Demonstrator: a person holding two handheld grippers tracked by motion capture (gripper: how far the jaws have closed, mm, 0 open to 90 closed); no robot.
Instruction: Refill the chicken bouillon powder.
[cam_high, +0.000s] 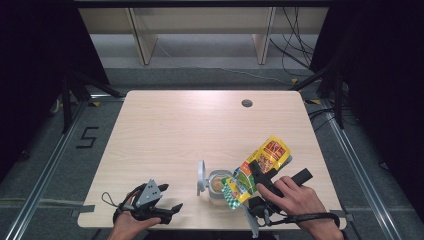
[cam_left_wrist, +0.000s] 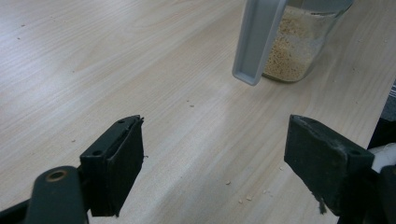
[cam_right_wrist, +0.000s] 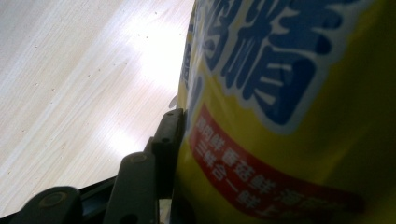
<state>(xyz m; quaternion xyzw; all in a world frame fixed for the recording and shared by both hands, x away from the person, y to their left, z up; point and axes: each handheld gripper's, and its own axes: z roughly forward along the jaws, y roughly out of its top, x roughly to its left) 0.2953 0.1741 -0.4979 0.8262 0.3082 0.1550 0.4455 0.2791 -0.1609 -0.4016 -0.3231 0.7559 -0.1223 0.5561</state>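
wooden table (cam_high: 165, 130), yellow pouch (cam_high: 262, 165) clamped in right gripper (cam_high: 260, 175) over jar (cam_high: 218, 186)

Yellow pouch (cam_high: 260, 167) tilted over jar (cam_high: 218, 186)

Counts, as seen:
- One wooden table (cam_high: 165, 135); one round cable hole (cam_high: 247, 103) in its top.
- One glass jar (cam_high: 218, 186) with pale grains, one hinged lid (cam_high: 201, 177) standing open.
- One yellow pouch (cam_high: 262, 165).
- Two grippers: left gripper (cam_high: 172, 210), right gripper (cam_high: 255, 167).
- Two hands.
- One floor marking, "5" (cam_high: 88, 137).
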